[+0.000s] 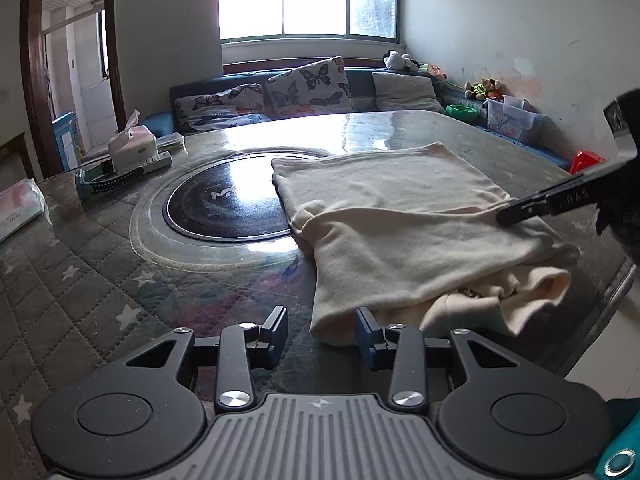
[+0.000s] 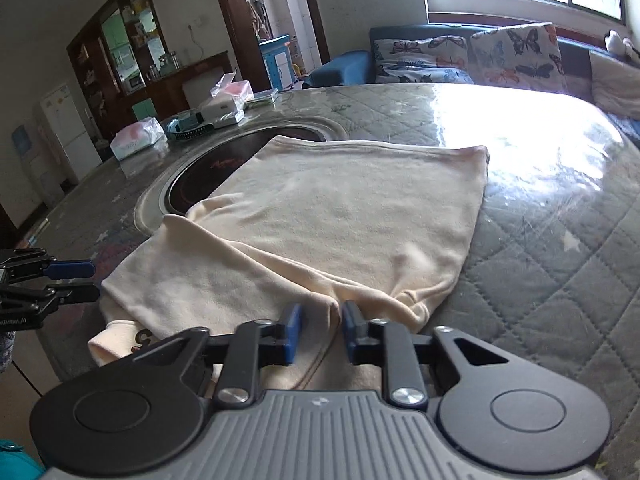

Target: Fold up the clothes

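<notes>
Holding, seemingly, tissues: a white box (image 1: pixel 132 148) beside cream garment (image 1: pixel 400 216)

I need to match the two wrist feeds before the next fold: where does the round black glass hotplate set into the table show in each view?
Left wrist view: the round black glass hotplate lies centre-left, its right edge covered by the cream folded garment.
Right wrist view: only a dark arc of the hotplate shows, left of centre, at the garment's far left corner.
Shared landmark: the butterfly-print cushion on the sofa.
</notes>
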The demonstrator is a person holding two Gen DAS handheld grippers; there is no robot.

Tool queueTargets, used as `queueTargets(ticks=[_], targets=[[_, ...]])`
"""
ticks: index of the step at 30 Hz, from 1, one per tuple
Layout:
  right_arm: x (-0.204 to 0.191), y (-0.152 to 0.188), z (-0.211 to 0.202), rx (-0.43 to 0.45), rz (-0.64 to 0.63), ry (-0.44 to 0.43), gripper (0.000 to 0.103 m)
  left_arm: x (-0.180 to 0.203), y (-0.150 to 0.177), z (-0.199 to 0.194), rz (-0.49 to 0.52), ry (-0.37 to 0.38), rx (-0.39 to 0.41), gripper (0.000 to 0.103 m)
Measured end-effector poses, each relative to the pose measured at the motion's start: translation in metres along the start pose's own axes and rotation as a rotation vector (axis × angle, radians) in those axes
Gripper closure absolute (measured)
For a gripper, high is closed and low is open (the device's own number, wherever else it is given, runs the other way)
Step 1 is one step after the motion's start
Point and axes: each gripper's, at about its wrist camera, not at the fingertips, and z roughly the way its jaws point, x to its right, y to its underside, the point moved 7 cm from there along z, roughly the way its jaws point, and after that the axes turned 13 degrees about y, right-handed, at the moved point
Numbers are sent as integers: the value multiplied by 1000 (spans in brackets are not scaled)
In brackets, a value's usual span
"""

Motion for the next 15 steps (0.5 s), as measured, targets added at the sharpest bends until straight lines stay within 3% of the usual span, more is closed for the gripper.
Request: queueTargets(ticks=[4, 6, 11, 15], targets=[[-3, -1, -1, 2, -14, 26, 94, -2, 4, 7, -9, -6, 5, 92], [-3, -2, -5, 11, -17, 44, 96, -1, 5, 7, 1, -26, 10, 99], [-1, -9, -23, 55, -38, 90, 97, 2, 6, -3, 9, -48, 15, 101], [-1, 0, -6, 6, -49, 90, 95, -1, 9, -2, 4, -26, -22, 101]])
